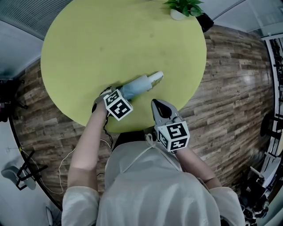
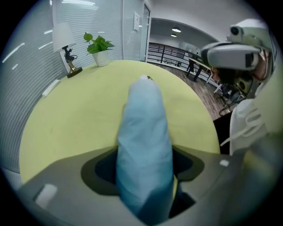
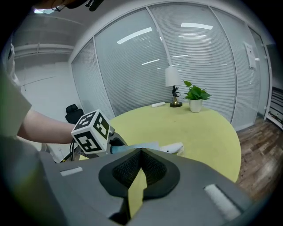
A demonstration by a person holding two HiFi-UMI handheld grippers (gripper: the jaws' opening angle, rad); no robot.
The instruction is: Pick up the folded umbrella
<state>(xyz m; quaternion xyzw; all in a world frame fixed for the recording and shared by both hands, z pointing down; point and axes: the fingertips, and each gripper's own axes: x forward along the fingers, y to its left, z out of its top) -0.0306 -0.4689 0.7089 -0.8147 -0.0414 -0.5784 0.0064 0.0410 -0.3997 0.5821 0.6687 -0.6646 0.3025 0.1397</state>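
The folded umbrella (image 1: 138, 85), light blue with a white handle end (image 1: 155, 78), lies on the round yellow-green table (image 1: 88, 39). My left gripper (image 1: 118, 92) points steeply down over its near end. In the left gripper view the umbrella (image 2: 143, 132) fills most of the gap between the jaws, and a thin strip of table shows beside the right jaw, so the left gripper (image 2: 143, 165) is open around it. My right gripper (image 1: 156, 104) hovers at the table's near edge, shut and empty. Its own view shows the right gripper (image 3: 140, 152) and the umbrella (image 3: 132, 147) just ahead.
A potted plant (image 1: 183, 8) stands at the table's far edge, next to a small lamp (image 2: 66, 42). Wood floor (image 1: 230, 88) surrounds the table. A glass wall with blinds (image 3: 177, 48) rises behind it. The person's torso (image 1: 146, 185) is close to the near edge.
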